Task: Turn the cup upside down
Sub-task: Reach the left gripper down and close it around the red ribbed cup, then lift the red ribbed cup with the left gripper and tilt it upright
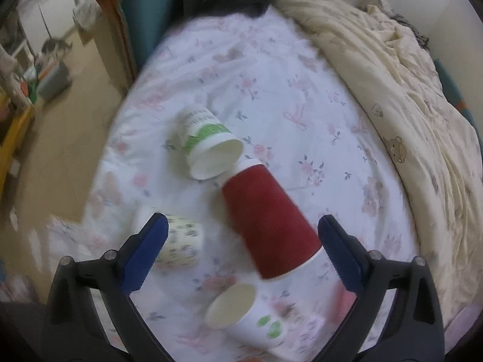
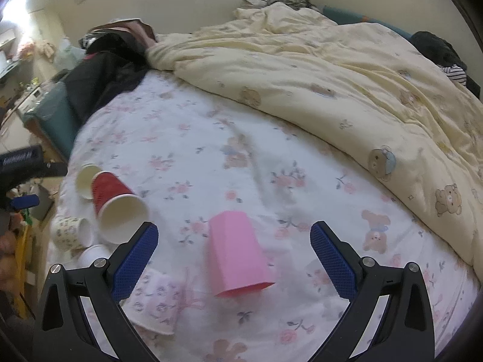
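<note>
Since both grippers are spread wide with nothing between the pads, the whole thing comes down to which cup sits in whose lane. The right gripper [image 2: 234, 239] has the pink cup [image 2: 238, 256] lying on its side dead ahead, right in the gap between its fingers, closed base pointing away and open mouth toward the gripper, long axis running almost straight along the fingers with a slight tilt. So a straight push forward would bracket it, though I'd guess a wrist roll is needed afterwards to stand it mouth-down.

The left gripper [image 1: 243, 238] is lined up on the red cup [image 1: 268, 220], also on its side on the bed [image 1: 302, 96], base away and white rim near the right-hand pad, axis slanting from far-left to near-right. It looks just about inside the open jaws, close to the right finger but I can't tell if it's touching.

Off to the left of the red one are a green-print cup [image 1: 208, 147], a patterned cup [image 1: 182, 242] and a white cup with green spots [image 1: 241, 316] below the fingers, all tipped over too.

The yellow bear quilt [image 2: 332, 90] bunches up beyond and right.
</note>
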A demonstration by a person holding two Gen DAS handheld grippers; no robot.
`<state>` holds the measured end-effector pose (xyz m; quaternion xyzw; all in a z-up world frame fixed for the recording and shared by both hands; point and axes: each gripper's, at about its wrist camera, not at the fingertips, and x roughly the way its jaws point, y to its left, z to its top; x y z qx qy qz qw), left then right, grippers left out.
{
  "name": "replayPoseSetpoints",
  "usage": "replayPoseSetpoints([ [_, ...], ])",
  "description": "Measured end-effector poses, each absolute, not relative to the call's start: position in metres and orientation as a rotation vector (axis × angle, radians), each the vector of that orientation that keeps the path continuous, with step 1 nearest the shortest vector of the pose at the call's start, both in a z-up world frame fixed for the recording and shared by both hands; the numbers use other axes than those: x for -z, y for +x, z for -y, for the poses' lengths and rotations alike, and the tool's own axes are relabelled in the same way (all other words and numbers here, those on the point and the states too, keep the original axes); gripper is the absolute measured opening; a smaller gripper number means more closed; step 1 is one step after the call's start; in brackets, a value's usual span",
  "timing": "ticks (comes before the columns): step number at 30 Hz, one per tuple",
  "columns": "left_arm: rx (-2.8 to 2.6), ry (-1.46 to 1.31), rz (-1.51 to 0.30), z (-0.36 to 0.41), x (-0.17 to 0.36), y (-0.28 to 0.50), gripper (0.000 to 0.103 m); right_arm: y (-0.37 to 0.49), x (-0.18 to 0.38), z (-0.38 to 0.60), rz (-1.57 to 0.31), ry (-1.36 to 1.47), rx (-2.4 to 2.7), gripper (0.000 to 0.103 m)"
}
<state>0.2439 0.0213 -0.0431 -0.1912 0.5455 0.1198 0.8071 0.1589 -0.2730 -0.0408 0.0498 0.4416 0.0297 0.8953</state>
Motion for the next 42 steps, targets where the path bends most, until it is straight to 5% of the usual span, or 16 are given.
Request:
replayPoseSetpoints([
  [18, -0.360, -0.504, -1.388, 0.003, 0.134, 0.294, 0.096, 0.177, 0.046, 0.269, -0.930, 0.124, -0.077, 0.103],
  [22, -0.344, -0.482, -1.399, 0.008, 0.143, 0.298, 0.083, 0.179, 0.049, 0.271, -0.948, 0.130, -0.064, 0.103],
  [27, -0.301, -0.469, -1.382, 0.012, 0.135, 0.299, 0.072, 0.178, 0.047, 0.270, -0.942, 0.129, -0.063, 0.103],
  [42, -0.115, -0.350, -1.279, 0.031, 0.044, 0.275, 0.071, 0.166, 0.025, 0.275, -0.885, 0.171, -0.103, 0.102],
])
